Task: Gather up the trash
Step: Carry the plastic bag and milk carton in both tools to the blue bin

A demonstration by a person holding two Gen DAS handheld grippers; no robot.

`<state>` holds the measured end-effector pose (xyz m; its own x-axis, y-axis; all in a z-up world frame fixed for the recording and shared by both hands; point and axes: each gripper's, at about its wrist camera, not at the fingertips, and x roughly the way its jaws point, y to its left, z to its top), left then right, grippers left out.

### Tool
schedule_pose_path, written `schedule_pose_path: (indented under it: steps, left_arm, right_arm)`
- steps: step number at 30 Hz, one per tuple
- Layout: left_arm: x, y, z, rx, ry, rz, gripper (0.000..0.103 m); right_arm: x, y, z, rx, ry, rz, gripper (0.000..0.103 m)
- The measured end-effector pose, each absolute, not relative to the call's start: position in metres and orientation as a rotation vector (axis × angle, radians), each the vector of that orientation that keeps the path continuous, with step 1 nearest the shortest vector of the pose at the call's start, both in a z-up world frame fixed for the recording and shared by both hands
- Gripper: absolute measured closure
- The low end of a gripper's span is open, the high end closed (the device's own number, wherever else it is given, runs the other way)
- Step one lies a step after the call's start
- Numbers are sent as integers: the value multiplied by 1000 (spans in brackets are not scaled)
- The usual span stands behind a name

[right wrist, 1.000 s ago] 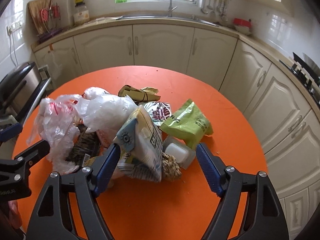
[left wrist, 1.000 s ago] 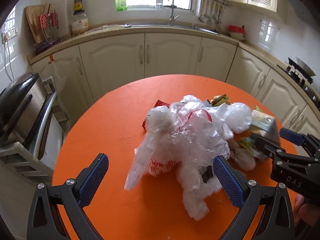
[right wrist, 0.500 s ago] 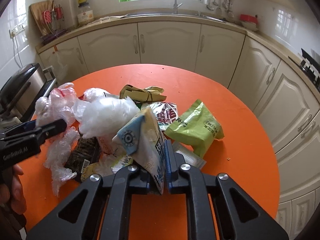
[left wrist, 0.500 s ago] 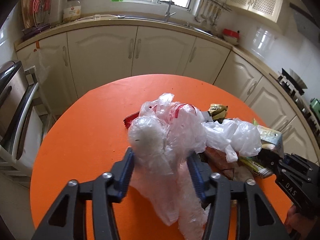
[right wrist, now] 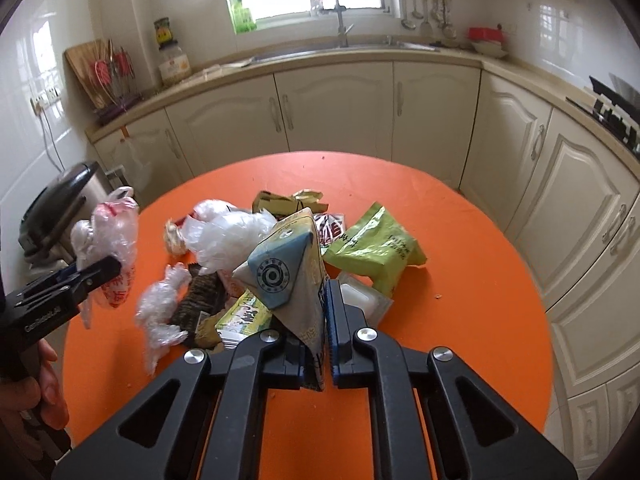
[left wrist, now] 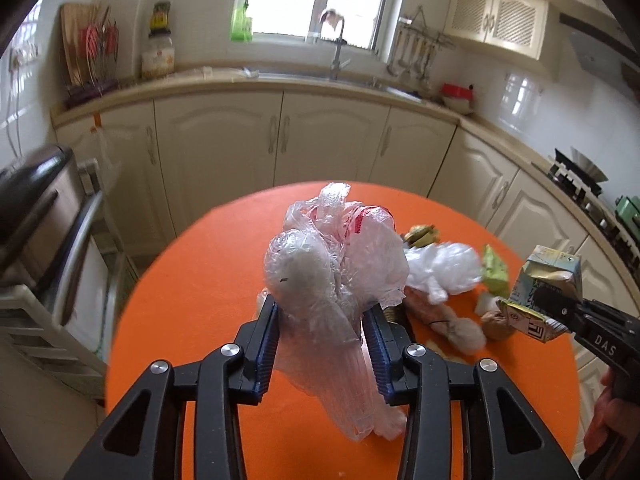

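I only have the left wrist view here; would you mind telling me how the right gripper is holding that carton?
Observer: The right gripper is shut on the flattened carton, fingers pinching its lower half, folded top pointing up.
Operator: Thanks. What lies on the table behind it?
Observer: A green snack bag lies flat on the orange table, right of the carton.
Operator: And under the carton?
Observer: A small clear plastic tray sits there beside the green bag.
Operator: Is my bundle lifted?
Observer: The left gripper holds the clear plastic bags near the table's left edge; I cannot tell whether they hang clear.
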<state>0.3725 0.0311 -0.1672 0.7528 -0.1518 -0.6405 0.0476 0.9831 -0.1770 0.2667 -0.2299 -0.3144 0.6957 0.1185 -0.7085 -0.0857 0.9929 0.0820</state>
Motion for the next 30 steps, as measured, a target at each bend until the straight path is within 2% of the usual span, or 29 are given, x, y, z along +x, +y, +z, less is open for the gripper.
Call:
schedule_pose_path:
  steps: [12,20,25,30]
  left_arm:
    - [267,-29,-130,-99,562,-246,66]
    - [203,-104,-117,-32,505,-449,66]
    - [188,-197,-135,29,564,-635,66]
    - [178,-294,-177,97,677,-786,66]
  right_arm:
    - [191,-259,-247,88,639,90,96]
    - [103,-342,-210,142,536,-65,96]
    - [48,-417,-221,194,545,-229,96]
    - [9,-501,-273,287,640,-403,95]
